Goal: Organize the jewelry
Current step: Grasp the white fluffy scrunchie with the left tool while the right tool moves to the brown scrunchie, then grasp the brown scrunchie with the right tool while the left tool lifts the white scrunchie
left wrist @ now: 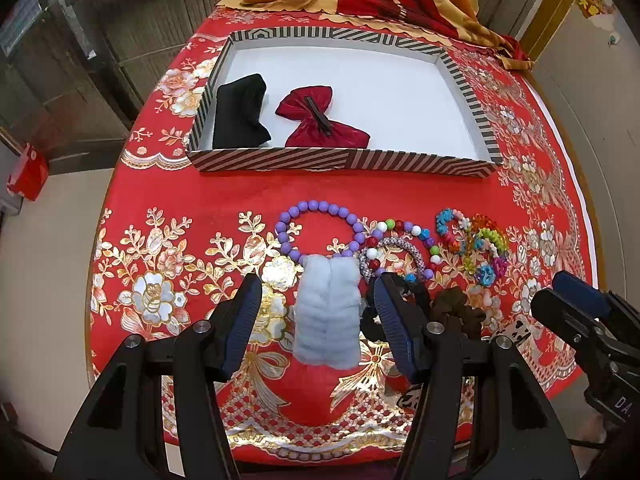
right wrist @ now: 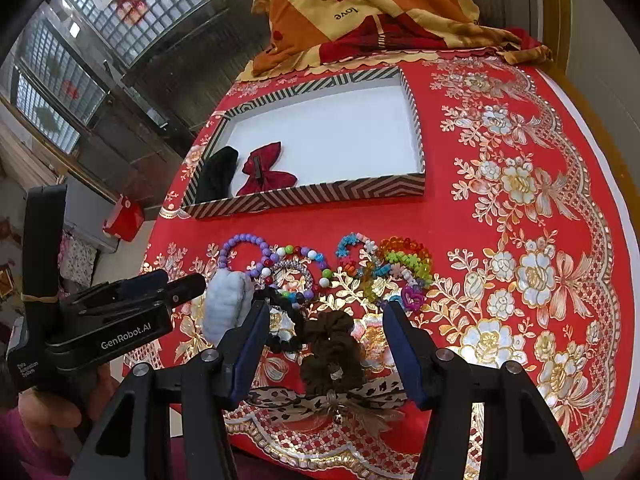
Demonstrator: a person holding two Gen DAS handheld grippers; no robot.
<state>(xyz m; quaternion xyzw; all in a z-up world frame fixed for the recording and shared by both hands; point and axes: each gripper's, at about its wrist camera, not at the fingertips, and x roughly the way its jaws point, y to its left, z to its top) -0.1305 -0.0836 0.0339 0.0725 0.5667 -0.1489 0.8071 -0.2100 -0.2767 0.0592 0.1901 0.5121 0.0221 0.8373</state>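
Note:
My left gripper stands open over a pale blue fluffy hair bow, with a gap between the bow and each finger. My right gripper is open too, and a brown scrunchie lies untouched between its fingers. A black scrunchie sits just left of the brown one, and a leopard-print bow lies nearer me. The striped box holds a black bow and a red bow at its left end. Before the box lie a purple bead bracelet, a mixed bead bracelet and colourful flower bracelets.
A red and gold floral cloth covers the round table. A folded orange blanket lies behind the box. Most of the box's white floor is bare. A hand holds the left gripper at the table's left edge.

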